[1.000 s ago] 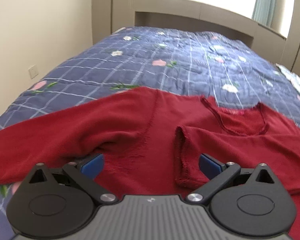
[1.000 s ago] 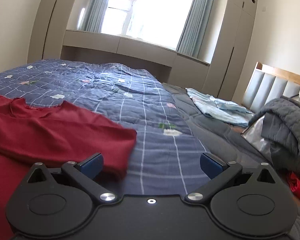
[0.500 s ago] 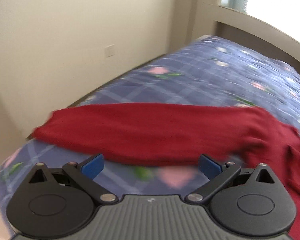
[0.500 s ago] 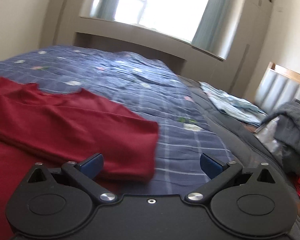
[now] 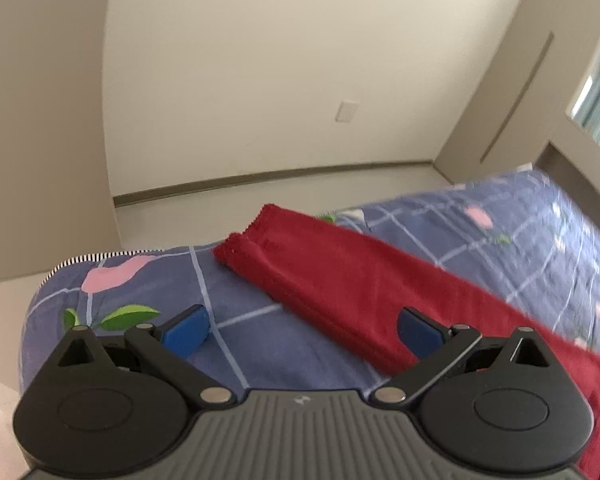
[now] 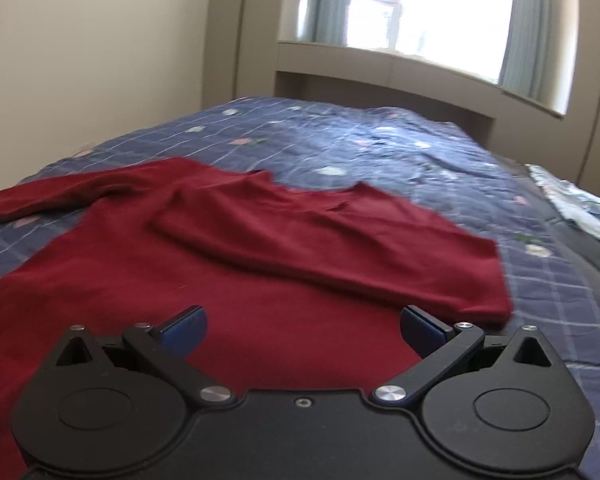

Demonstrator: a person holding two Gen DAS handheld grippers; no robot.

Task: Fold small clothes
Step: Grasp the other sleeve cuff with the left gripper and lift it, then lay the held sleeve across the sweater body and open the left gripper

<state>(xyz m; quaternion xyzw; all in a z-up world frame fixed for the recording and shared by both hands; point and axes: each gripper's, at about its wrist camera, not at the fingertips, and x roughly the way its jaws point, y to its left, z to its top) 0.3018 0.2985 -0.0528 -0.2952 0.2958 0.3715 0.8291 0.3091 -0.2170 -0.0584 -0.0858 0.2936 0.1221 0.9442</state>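
Note:
A dark red knit sweater [image 6: 228,248] lies flat on the blue checked bedspread [image 6: 380,140]. Its right sleeve is folded across the chest; its left sleeve stretches out to the left [image 6: 40,196]. In the left wrist view that outstretched sleeve [image 5: 340,276] runs diagonally, its cuff [image 5: 244,236] near the bed's corner edge. My left gripper [image 5: 300,330] is open and empty, just short of the sleeve near the cuff. My right gripper [image 6: 302,326] is open and empty, low over the sweater's body.
The bed's corner and edge [image 5: 100,256] drop to the floor [image 5: 260,196] by the wall. A light blue garment [image 6: 576,208] lies at the bed's far right. A window ledge [image 6: 400,64] stands behind the bed.
My left gripper has swung left from the sweater's chest to the end of the outstretched sleeve. My right gripper has swung left from the folded sleeve's edge to over the sweater's body.

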